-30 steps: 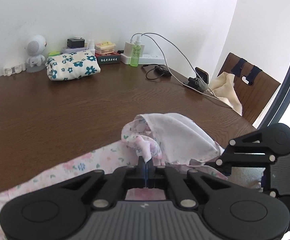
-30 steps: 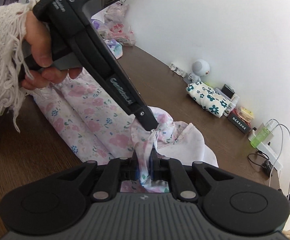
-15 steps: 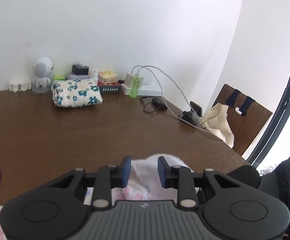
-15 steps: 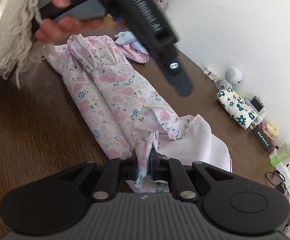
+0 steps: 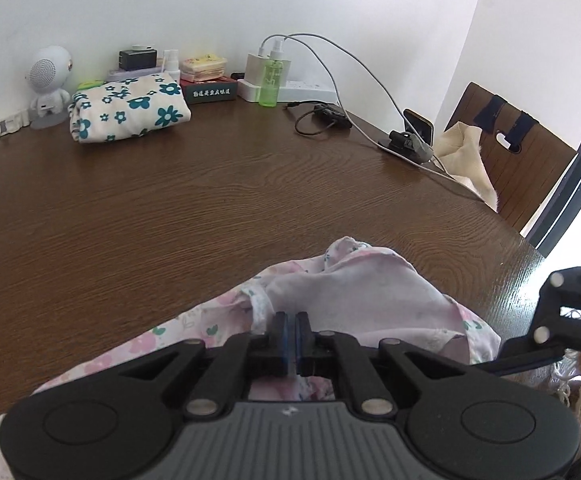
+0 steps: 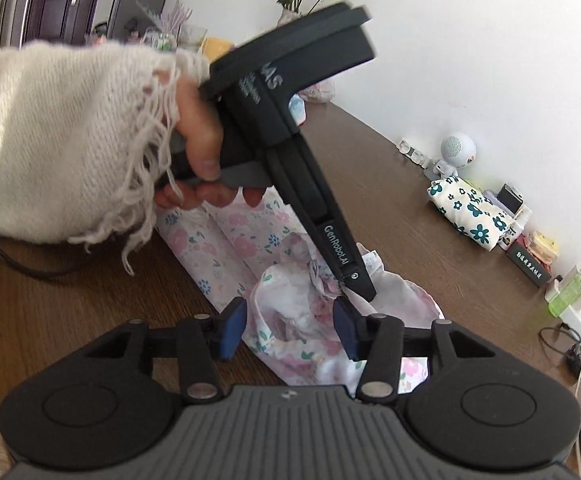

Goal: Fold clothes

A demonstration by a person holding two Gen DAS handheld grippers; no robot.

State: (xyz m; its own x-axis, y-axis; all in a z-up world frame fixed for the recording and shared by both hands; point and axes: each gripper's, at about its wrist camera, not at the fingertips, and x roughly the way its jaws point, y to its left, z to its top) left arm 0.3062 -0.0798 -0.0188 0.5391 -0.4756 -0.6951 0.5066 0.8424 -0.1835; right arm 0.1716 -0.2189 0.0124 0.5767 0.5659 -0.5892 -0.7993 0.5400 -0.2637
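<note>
Right wrist view: right gripper (image 6: pixel 286 330) fingers spread wide over the bunched pink floral cotton garment (image 6: pixel 290 320) on the brown wooden tabletop (image 6: pixel 390 200); left gripper (image 5: pixel 290 338) fingers clenched, seemingly pinching a fold. Likely mid-fold; next, regrasp a free edge.

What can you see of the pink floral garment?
The pink floral garment is thin, light cloth, white-pink with small pink and blue flowers. It lies lengthwise on the brown table, its near end bunched and turned over to show a paler inside. The left gripper presses into the bunch; the right gripper is open around it.
</note>
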